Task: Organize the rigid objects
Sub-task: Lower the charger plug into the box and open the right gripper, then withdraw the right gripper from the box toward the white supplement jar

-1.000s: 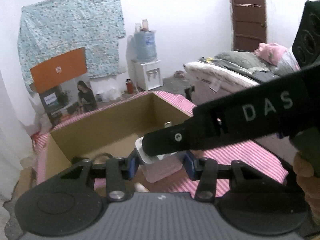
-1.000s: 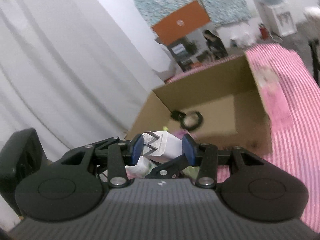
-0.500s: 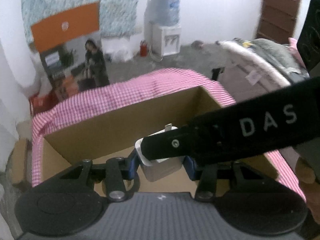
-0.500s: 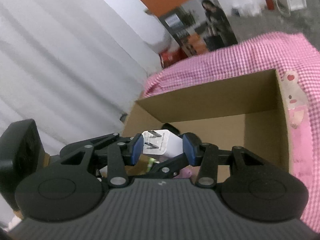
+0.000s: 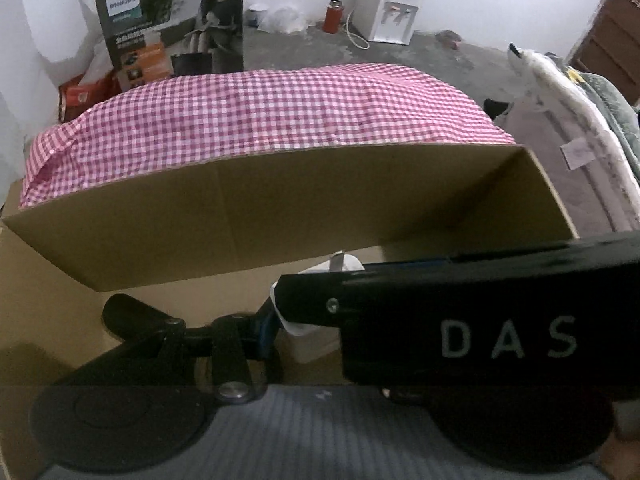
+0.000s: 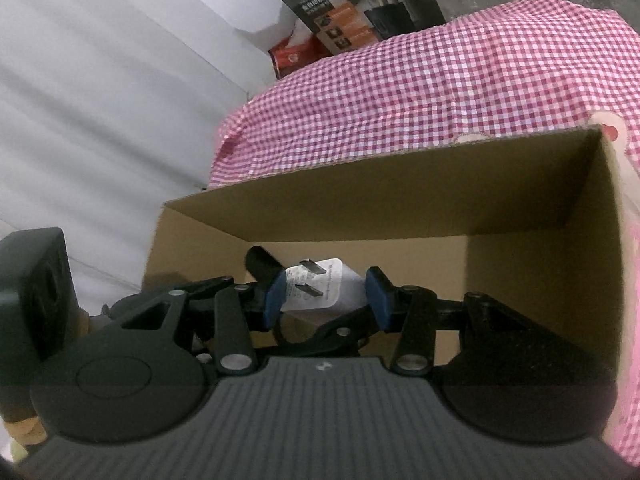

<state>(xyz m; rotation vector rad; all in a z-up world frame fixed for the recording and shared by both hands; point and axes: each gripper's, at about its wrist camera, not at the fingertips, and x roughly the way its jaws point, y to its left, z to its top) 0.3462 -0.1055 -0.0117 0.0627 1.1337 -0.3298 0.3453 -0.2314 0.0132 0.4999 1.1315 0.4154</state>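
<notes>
A white plug adapter (image 6: 336, 286) with two metal prongs sits between the blue pads of my right gripper (image 6: 326, 298), which is shut on it above the floor of an open cardboard box (image 6: 400, 208). In the left wrist view the same adapter (image 5: 320, 272) is in my left gripper (image 5: 310, 336). One blue pad (image 5: 266, 328) presses its side. The other pad is hidden behind the right gripper's black finger marked DAS (image 5: 460, 320), which crosses in front. The box's far wall (image 5: 280, 216) rises just ahead.
The box rests on a pink checked cloth (image 5: 260, 112). Beyond it stand a tall printed carton (image 5: 168, 28) and a white water dispenser (image 5: 390, 16). Bedding (image 5: 580, 120) lies to the right. A white curtain (image 6: 100, 100) hangs at the left.
Both grippers have moved together over the box and tipped downward, still holding the adapter. The box interior now fills the lower part of both views.
</notes>
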